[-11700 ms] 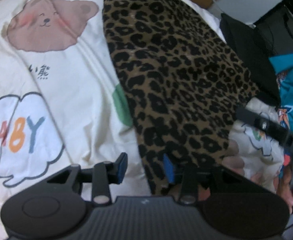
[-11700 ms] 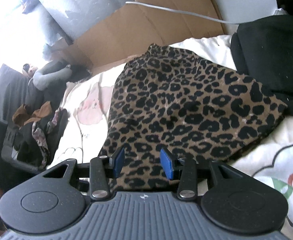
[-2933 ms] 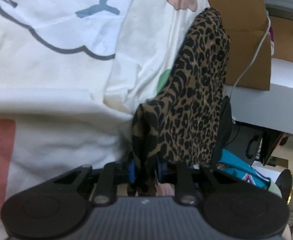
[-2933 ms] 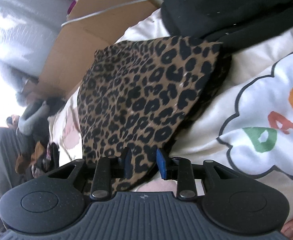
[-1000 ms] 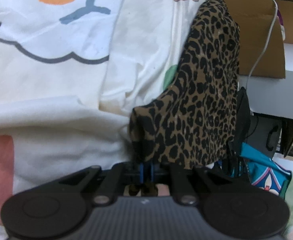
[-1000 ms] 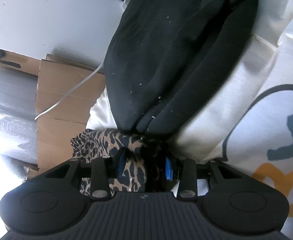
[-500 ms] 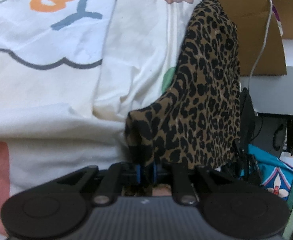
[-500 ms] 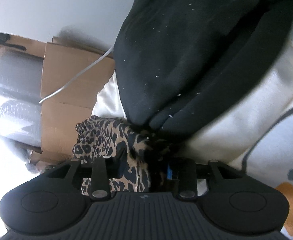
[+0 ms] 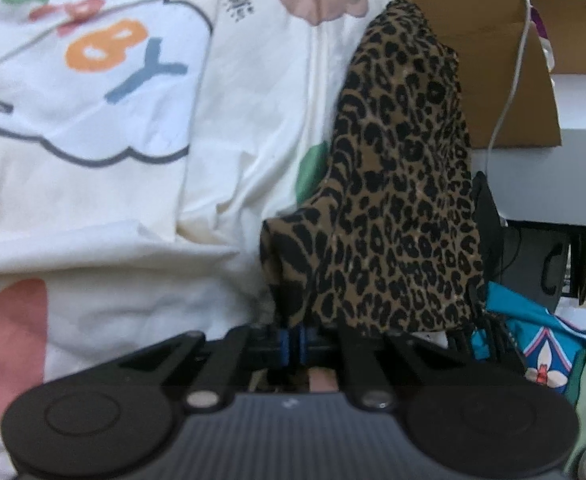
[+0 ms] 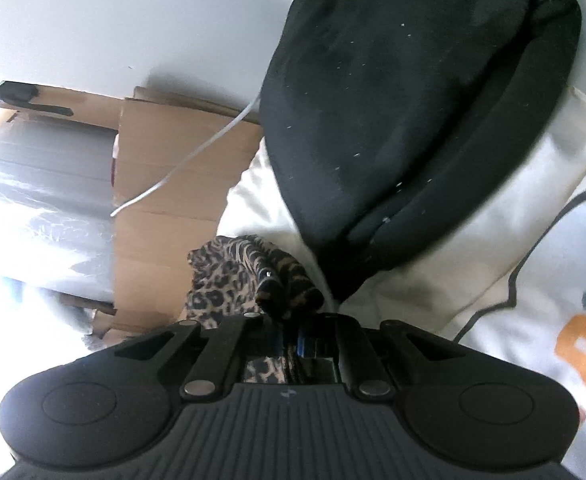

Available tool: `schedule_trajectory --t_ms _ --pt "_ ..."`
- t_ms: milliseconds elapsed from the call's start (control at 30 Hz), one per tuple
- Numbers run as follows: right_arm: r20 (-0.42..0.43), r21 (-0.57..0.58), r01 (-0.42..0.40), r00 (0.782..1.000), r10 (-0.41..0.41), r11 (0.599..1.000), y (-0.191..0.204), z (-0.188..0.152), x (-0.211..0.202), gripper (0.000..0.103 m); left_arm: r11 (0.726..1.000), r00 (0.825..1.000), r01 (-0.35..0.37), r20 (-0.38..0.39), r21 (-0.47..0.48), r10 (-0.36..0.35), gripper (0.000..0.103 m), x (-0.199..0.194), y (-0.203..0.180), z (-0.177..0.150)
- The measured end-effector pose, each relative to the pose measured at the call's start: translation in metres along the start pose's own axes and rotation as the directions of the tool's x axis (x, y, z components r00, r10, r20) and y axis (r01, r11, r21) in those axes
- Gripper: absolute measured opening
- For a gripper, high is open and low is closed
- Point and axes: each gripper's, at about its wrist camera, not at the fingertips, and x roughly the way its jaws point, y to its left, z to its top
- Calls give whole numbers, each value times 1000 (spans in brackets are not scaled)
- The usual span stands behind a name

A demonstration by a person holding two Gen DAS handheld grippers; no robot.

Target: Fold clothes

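Note:
A leopard-print garment lies folded along the right side of a white cartoon-print bedsheet. Its near corner is raised, and my left gripper has its jaws closing, blue pads pinched on that corner. In the right wrist view, another bunched end of the leopard-print garment sticks up between the pads of my right gripper. That gripper's jaws are also closing tight on the fabric. The stretch of cloth between the two grips is hidden.
A black garment is heaped on the sheet just beyond the right gripper. Cardboard boxes and a white cable stand past the bed edge. A teal printed cloth lies at the lower right.
The right gripper's jaws have shut on the leopard-print end that sat loosely between them. Both grippers have lifted a little, pulling the cloth up with them.

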Motion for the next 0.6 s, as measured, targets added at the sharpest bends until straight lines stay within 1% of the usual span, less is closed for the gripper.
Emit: schedule_trajectory --t_ms 133,300,367,500,600 --pt "-20 1 4 1000 -4 1000 10 -2 -10 3 1000 1000 -12 -3 16 12 4 -11 -6 1" --pt "-55 1 13 998 -13 1000 16 -7 -23 4 998 999 -48 -4 47 49 4 -22 -8 3" --pt "-62 1 33 998 -33 999 16 -13 -30 4 996 998 -64 -8 56 65 4 -24 -6 4" --pt "-111 2 76 991 -75 997 14 -26 -36 4 992 995 -99 -14 78 100 4 -29 -9 8" --pt "-147 5 93 985 -91 996 11 -35 -45 4 992 995 -101 -9 70 102 4 -35 -4 6"
